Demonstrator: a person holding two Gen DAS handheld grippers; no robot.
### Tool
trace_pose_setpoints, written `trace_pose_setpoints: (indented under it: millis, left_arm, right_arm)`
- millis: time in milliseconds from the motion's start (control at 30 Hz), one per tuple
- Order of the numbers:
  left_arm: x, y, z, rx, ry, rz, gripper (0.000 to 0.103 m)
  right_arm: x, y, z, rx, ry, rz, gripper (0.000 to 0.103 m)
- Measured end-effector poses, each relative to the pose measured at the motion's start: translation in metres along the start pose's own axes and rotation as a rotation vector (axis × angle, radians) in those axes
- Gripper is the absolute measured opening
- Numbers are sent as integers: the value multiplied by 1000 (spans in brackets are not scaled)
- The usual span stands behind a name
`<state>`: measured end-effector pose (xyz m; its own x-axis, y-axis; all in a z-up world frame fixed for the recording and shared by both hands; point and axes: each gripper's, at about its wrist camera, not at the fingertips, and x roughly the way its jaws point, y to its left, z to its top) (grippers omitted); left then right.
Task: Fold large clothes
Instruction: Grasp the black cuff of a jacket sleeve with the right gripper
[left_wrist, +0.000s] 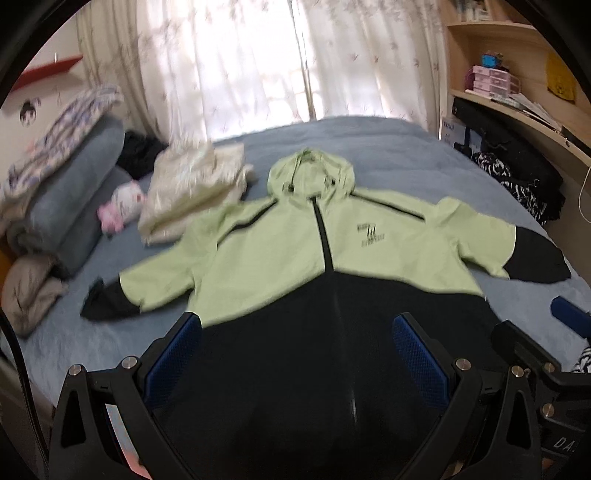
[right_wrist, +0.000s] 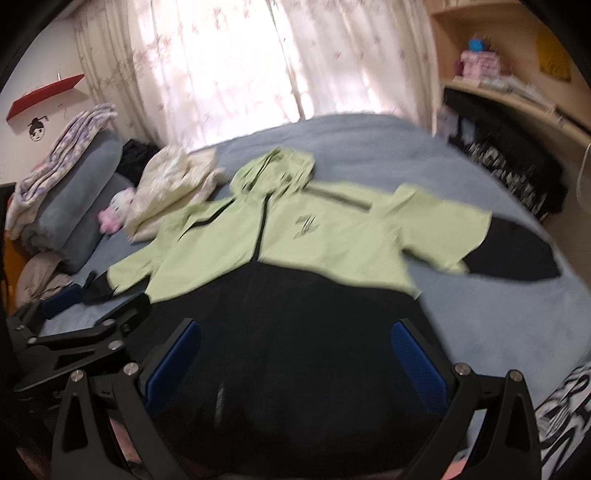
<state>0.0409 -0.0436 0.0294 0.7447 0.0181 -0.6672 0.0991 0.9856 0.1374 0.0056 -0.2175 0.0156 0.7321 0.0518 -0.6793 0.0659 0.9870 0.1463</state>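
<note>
Nearest the lenses, the black lower half of a hooded jacket (left_wrist: 280, 243) fills the gap between each tool's blue, ribbed pads; the left gripper (left_wrist: 295, 354) and the right gripper (right_wrist: 295, 354) both hold their fingers spread wide, gripping nothing, poised over the hem. At far left a rolled grey-blue bolster (left_wrist: 70, 188) carries a crumpled floral blanket (left_wrist: 55, 136), with a small pink-and-white plush toy (left_wrist: 123, 206) beside it. Next comes a loosely folded cream garment (left_wrist: 192, 188), shiny and wrinkled, just beside the jacket's left shoulder. The jacket itself lies flat and face up in the middle of the bed (left_wrist: 388, 147), on a soft blue-grey cover: smooth pale-green top, pointed hood toward the window, black zip down the centre, small dark logo on the chest, sleeves stretched out to both sides and ending in black cuffs. Behind hang sheer patterned curtains (left_wrist: 240, 62), brightly backlit. At right, curved pale wooden shelves (left_wrist: 517, 107) hold pink boxes, and black-and-white patterned fabric (left_wrist: 517, 184) is heaped below.
</note>
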Motion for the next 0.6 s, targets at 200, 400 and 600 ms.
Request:
trace_pose_setpoints:
  millis: [200, 400, 600]
  left_arm:
    - [-10, -25, 48, 42, -113, 12, 102]
    - [-10, -42, 87, 22, -138, -59, 102]
    - [-17, -58, 124, 23, -232, -142, 102]
  right_arm:
    - [-16, -18, 41, -72, -116, -110, 103]
    - [-41, -36, 79, -151, -263, -216, 103]
    - [-63, -63, 111, -163, -372, -279, 103]
